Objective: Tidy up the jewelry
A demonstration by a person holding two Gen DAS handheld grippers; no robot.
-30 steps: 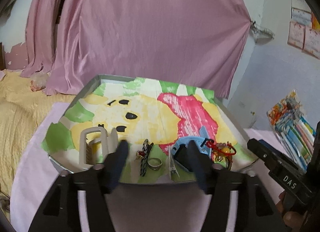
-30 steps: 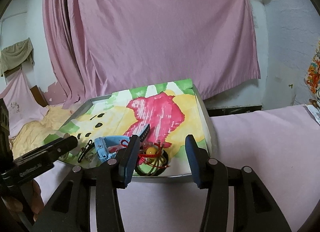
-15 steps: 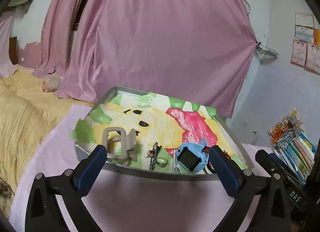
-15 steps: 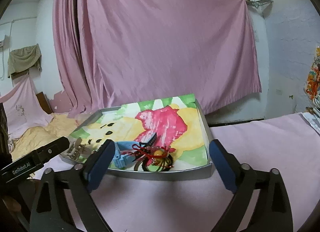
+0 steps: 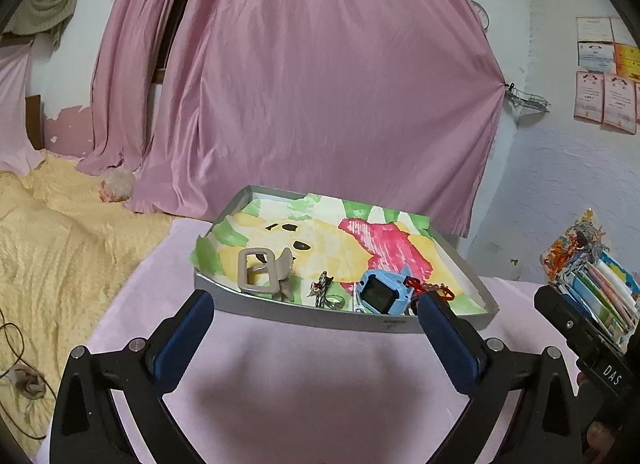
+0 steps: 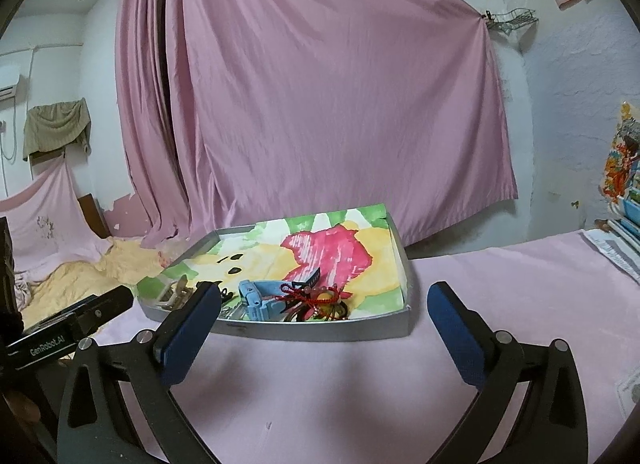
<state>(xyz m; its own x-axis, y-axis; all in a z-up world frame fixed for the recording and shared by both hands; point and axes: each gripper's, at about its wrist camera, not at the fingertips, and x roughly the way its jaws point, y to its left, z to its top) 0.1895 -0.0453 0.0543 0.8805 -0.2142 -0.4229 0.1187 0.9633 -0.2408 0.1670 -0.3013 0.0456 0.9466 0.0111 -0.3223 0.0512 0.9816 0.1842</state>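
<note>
I have both tools hanging above the pink tabletop (image 5: 304, 376), and neither one grips anything. My left gripper (image 5: 316, 328) is spread wide, its two blue pads far apart with bare cloth between them. My right gripper (image 6: 324, 324) is spread just as wide and carries nothing.

Straight ahead of both tools sits the grey tray (image 5: 320, 314), lined with a painted sheet in yellow, green and pink. The jewelry lies in a row along the tray's near edge. Ahead of my left gripper's left finger lies a beige hair claw (image 5: 262, 272). Ahead of the gap between the pads I see a small dark hair clip (image 5: 322, 284) with a ring (image 5: 334, 300) just beside it. A blue watch (image 5: 384, 294) stands just beyond the tip of the left gripper's right finger.

From the right wrist, the same watch lies ahead of the gap, nearer the left finger, with a tangle of red cord bracelets (image 6: 316, 298) touching it. A stack of books (image 5: 592, 288) stands off to the right of the left gripper.
</note>
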